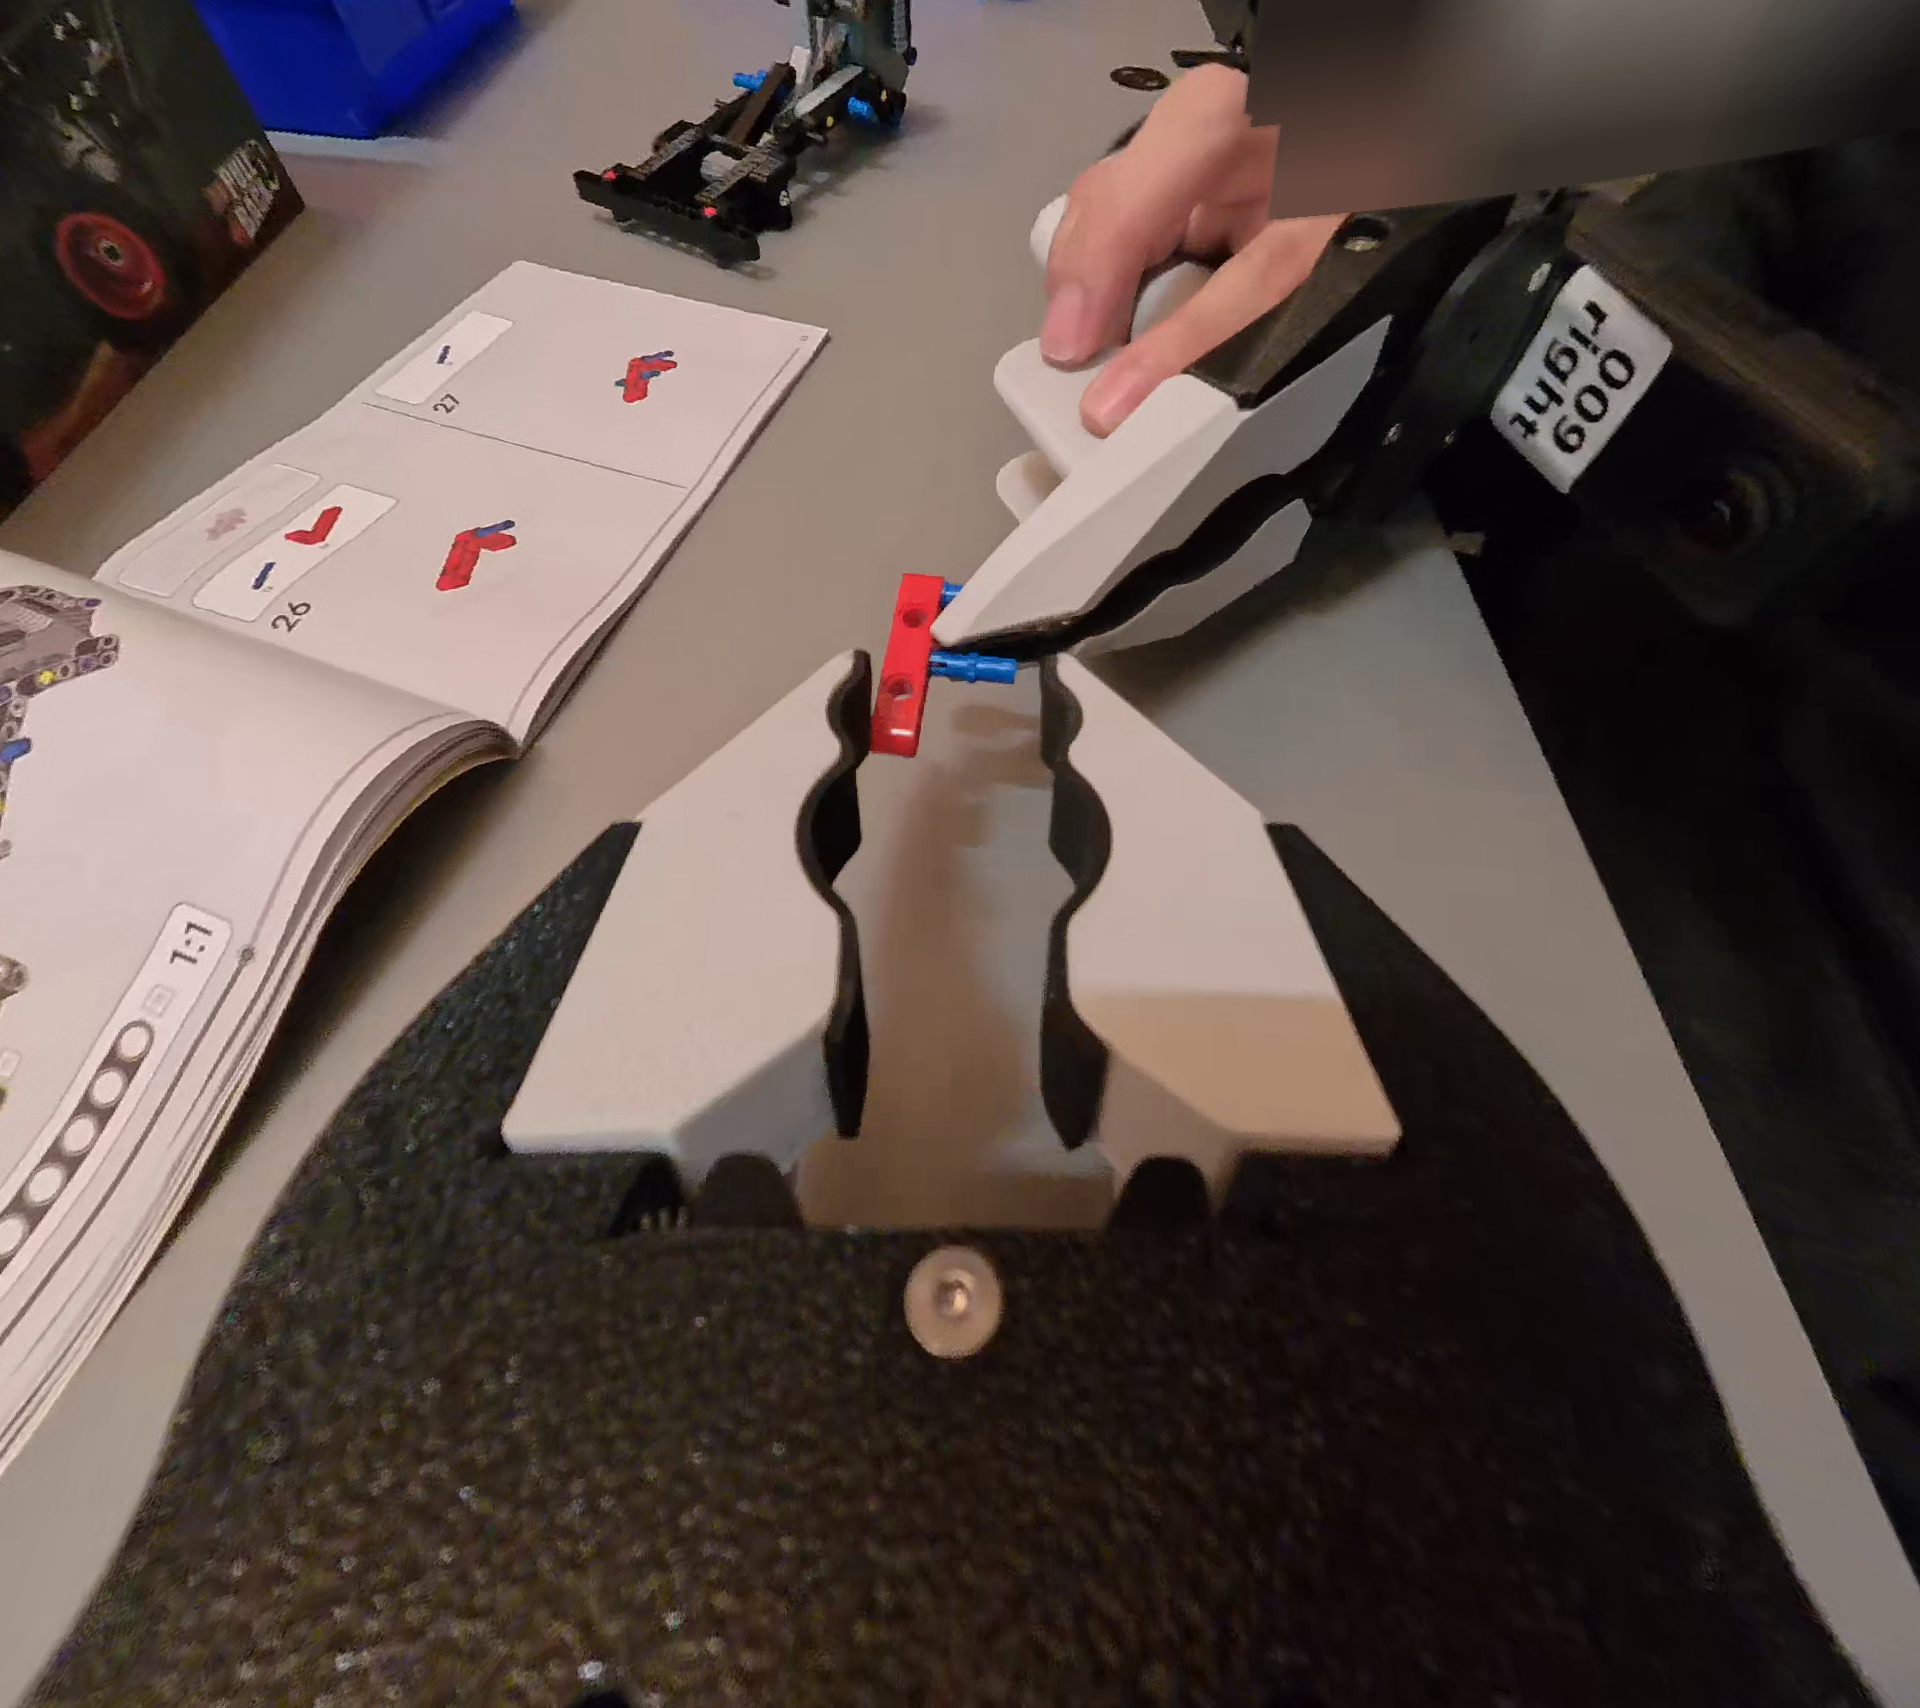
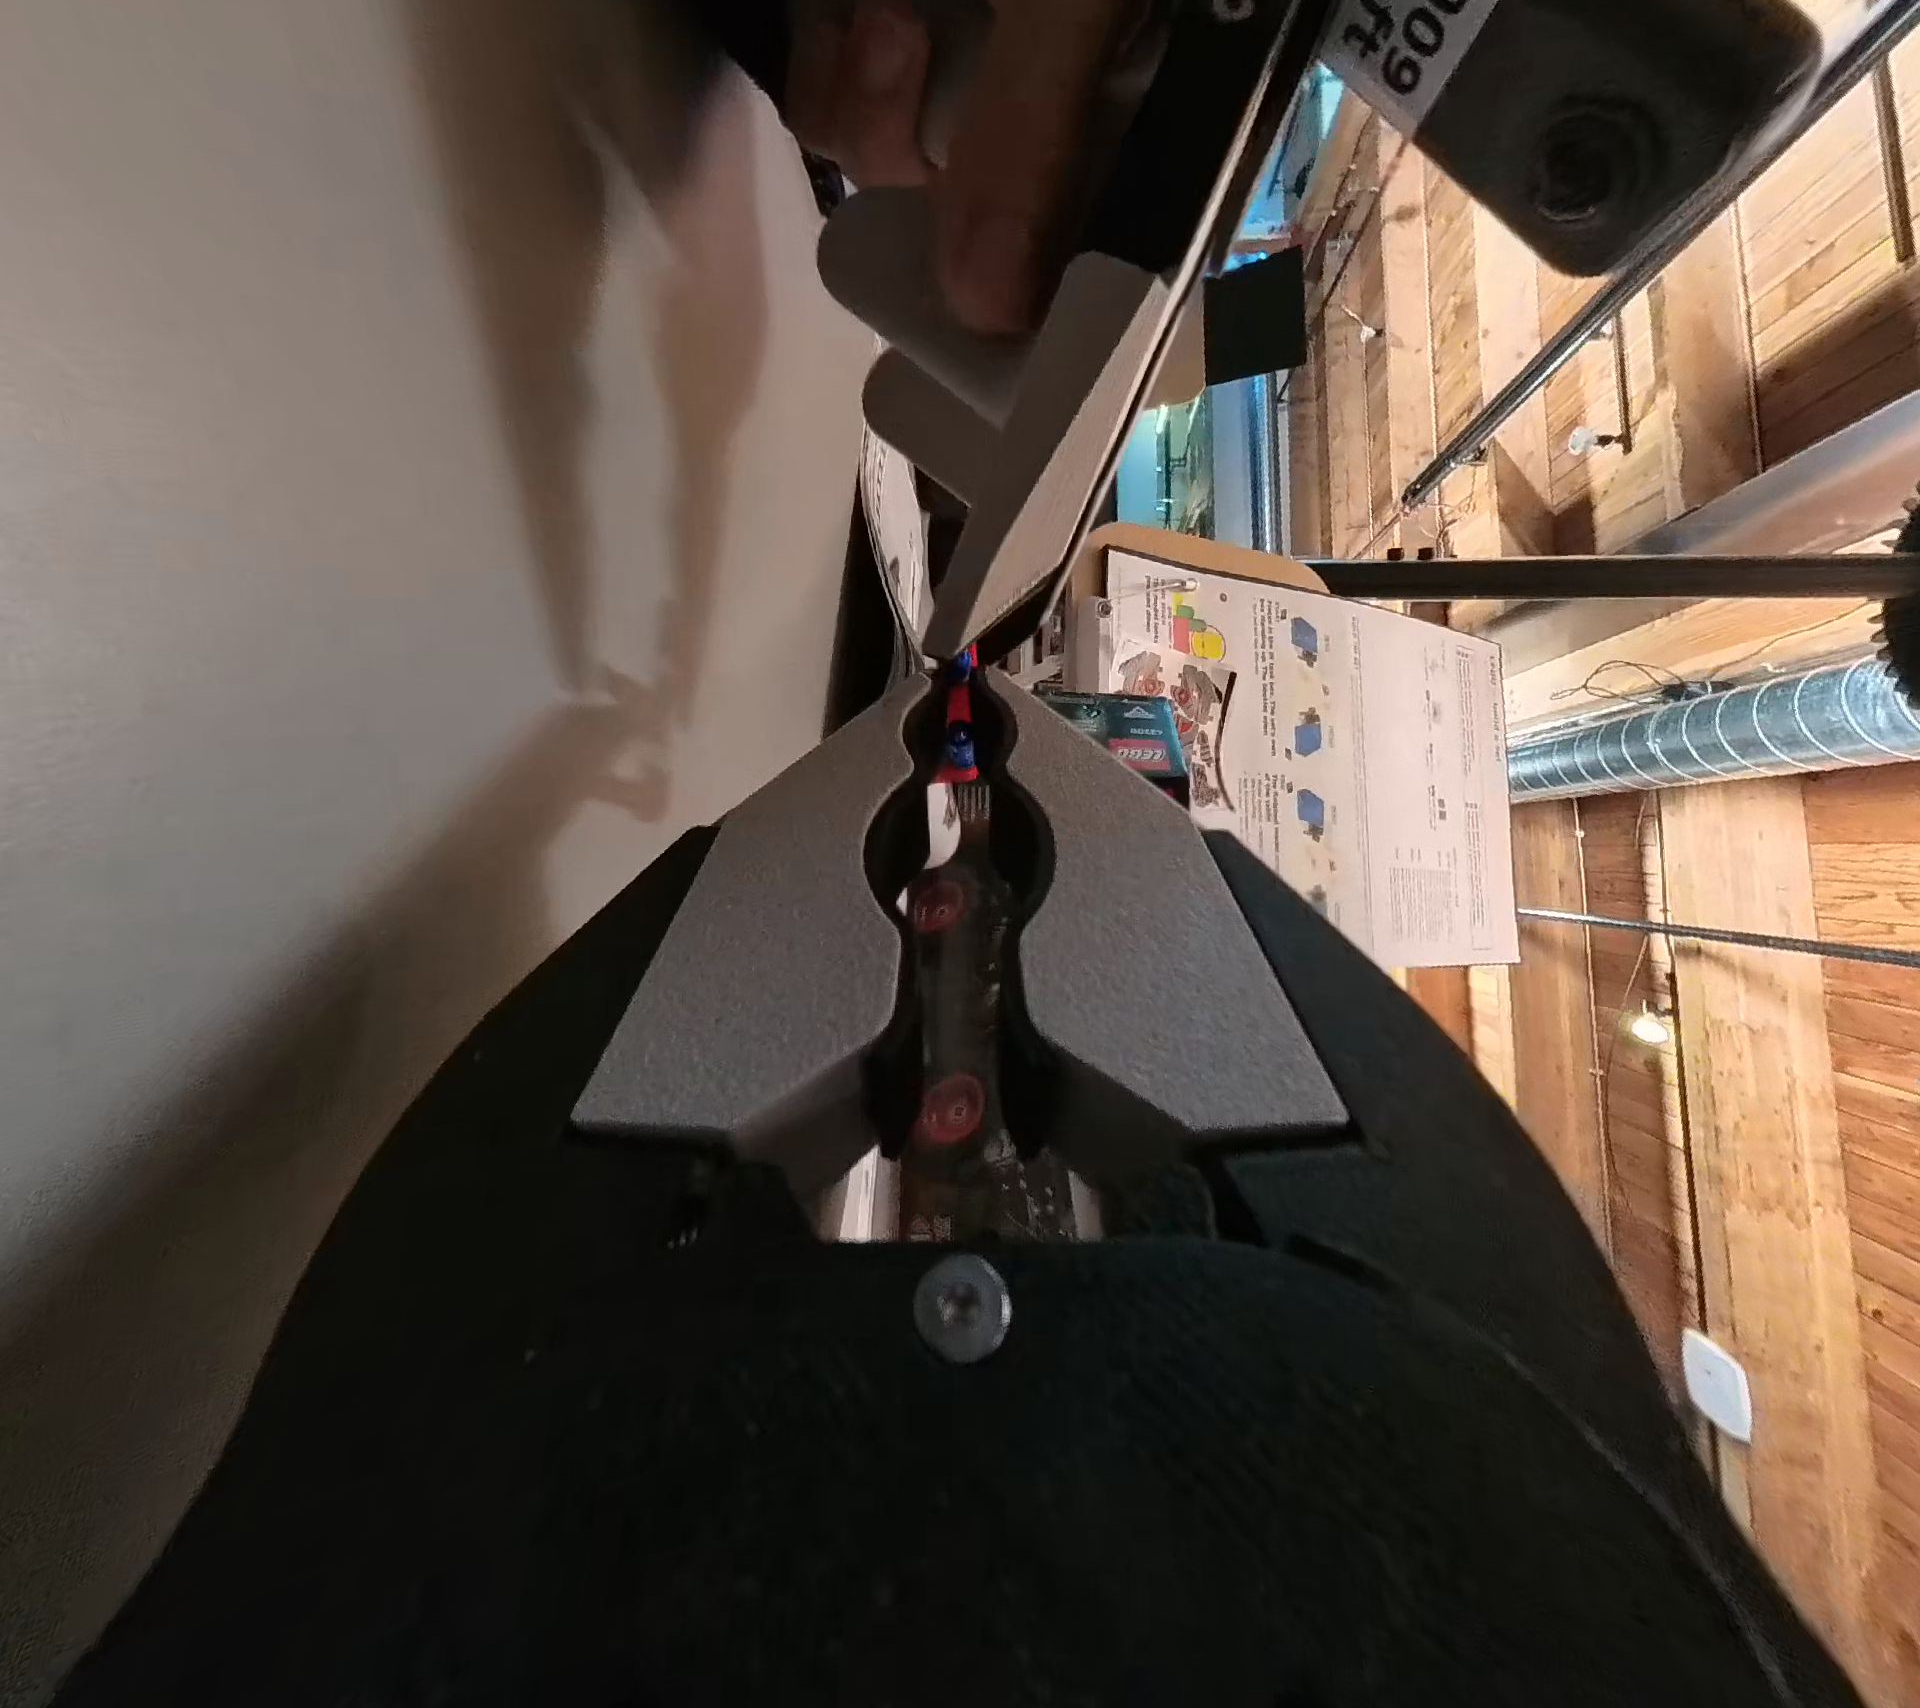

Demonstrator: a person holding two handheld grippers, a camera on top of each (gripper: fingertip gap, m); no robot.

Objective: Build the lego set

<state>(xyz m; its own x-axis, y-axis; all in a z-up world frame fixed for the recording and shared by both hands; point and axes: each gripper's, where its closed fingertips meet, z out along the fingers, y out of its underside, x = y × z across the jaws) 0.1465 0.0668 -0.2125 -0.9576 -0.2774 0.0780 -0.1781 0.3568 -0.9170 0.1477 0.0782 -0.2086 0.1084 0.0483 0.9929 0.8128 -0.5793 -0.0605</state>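
left wrist view: right claw (image 1: 961,635) clenched on small red lego beam (image 1: 902,669) bearing blue pins (image 1: 971,667); left claw (image 1: 951,682) released; half-built black lego chassis (image 1: 764,120) waiting, much unbuilt.

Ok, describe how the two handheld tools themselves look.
Both match: the left tool and right tool each have two pale grey wedge fingers with wavy black inner pads, on a rough black body with one screw. Each carries a black camera block with a white label. No sleeves or cables show.
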